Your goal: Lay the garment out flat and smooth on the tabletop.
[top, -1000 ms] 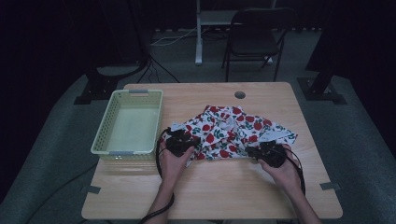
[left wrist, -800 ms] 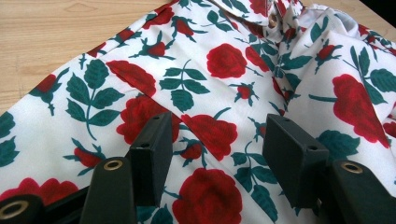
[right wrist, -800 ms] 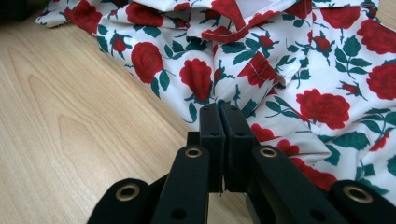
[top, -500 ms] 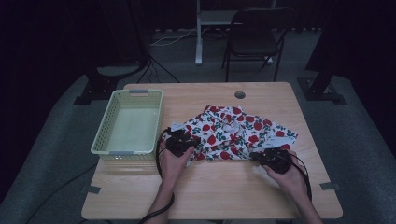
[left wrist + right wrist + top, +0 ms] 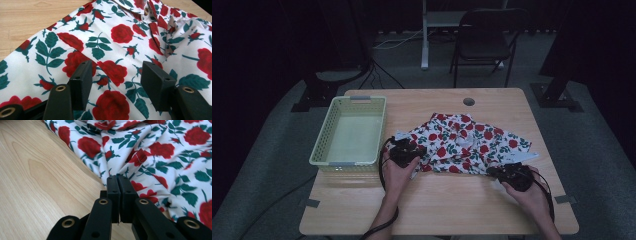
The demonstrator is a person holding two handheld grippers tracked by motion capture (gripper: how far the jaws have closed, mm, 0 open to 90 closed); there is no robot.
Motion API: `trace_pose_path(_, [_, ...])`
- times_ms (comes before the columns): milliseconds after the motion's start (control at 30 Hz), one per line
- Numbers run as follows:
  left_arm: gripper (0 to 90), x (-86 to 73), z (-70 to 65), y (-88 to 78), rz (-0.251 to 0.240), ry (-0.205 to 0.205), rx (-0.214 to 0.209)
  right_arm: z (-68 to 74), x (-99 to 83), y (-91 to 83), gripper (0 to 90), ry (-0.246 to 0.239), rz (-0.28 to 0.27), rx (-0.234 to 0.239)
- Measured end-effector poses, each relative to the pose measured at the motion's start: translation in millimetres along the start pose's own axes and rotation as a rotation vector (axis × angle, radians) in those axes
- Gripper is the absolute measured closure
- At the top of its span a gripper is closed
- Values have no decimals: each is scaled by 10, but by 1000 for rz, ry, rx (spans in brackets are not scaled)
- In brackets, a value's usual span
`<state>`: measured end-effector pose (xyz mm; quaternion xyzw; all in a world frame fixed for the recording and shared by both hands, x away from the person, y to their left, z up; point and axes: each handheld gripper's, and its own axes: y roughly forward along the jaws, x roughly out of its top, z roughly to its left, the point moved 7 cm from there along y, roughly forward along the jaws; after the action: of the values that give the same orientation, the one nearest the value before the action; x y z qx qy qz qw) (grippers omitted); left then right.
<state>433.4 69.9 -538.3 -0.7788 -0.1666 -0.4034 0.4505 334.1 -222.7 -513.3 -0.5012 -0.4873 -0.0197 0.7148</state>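
The high view looked forward and down from above the person's side, far enough back to take in the whole wooden table (image 5: 447, 200), a folding chair (image 5: 484, 30) beyond it and dark floor around. The left gripper view sat very close over the rose-print garment (image 5: 120, 32), facing along its 2 jaws across the cloth toward bare tabletop. The right gripper view rode just as low, looking along its jaws at the garment's edge and the wood beside it. All 3 views shared the garment and tabletop.
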Motion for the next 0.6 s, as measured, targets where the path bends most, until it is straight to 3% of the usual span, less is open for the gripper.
trace_pose_path(600, [444, 19, 22, 13, -1, -12, -14, -210, -206, -248, 885, 65, -16, -40])
